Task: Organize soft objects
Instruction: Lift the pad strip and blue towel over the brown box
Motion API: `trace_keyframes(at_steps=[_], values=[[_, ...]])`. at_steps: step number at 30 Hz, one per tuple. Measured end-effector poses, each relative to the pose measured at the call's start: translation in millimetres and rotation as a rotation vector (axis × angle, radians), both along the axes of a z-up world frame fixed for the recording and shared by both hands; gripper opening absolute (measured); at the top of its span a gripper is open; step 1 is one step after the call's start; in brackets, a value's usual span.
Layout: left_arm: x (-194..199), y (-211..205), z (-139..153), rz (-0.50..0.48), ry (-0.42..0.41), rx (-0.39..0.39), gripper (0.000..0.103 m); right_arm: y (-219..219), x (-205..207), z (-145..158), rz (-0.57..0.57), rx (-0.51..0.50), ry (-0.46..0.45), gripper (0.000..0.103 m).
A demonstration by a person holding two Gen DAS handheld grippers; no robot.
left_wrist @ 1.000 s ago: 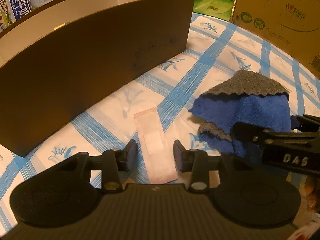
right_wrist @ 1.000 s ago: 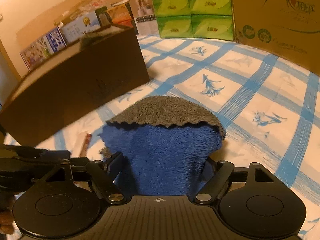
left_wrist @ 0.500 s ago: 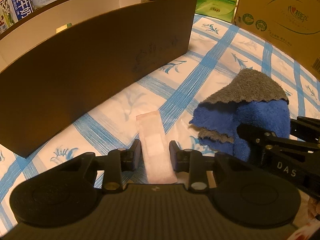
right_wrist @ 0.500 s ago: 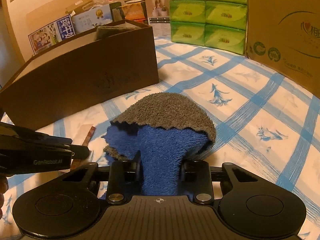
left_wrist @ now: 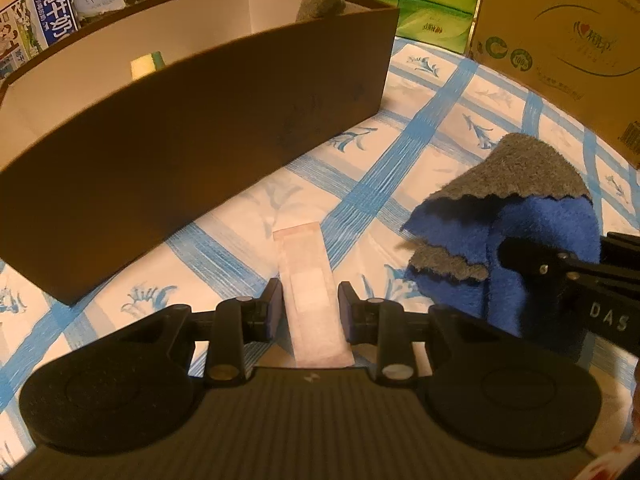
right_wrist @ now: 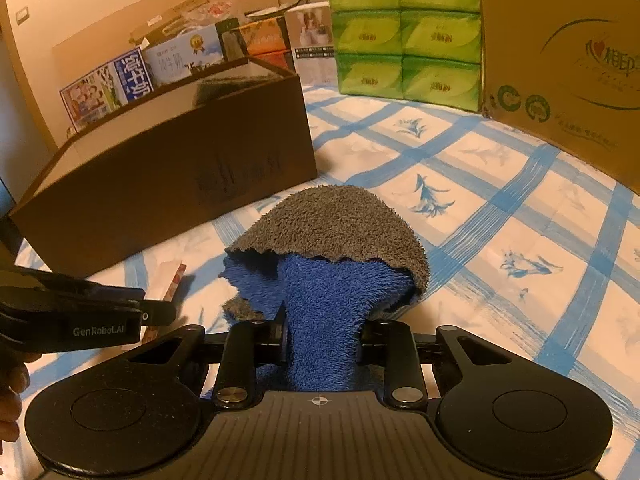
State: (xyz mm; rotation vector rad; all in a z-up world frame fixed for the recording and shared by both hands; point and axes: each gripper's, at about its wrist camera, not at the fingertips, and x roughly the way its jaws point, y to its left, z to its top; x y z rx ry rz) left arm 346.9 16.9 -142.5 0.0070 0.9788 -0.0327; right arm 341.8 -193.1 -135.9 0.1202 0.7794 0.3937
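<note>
Right gripper [right_wrist: 322, 336] jaws closing on blue-grey fluffy microfibre cloth [right_wrist: 328, 264], pinching it. Left gripper [left_wrist: 308, 308] jaws straddle flat pink plaster strip [left_wrist: 310, 288], grip unclear. Risk: thin strip slips free; cloth snags wall of brown cardboard box [left_wrist: 192, 152] at 10 o'clock.

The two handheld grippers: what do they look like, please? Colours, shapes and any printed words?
Both are matte black plastic. The left gripper and the right gripper each have a ribbed body, two round discs, silver screws and short flat fingers. White lettering on their sides reads "GenRobot.AI" and "DAS". No cables or sleeves are visible.
</note>
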Motion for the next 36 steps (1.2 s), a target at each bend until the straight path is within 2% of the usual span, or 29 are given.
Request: trace_keyframes(at_steps=[19,29,36], values=[[-60,33,71,0.052,-0.117,-0.018,0.027,-1,-38,65,0.021,0.056,-0.096,0.027],[-82,58,114,0.102,-0.194,-0.016,0.027,31,-54,106,0.118,0.085,-0.167,0.027],[-76,81,141,0.126,-0.246,0.013,0.027,63,-43,132,0.191,0.131,-0.2,0.027]])
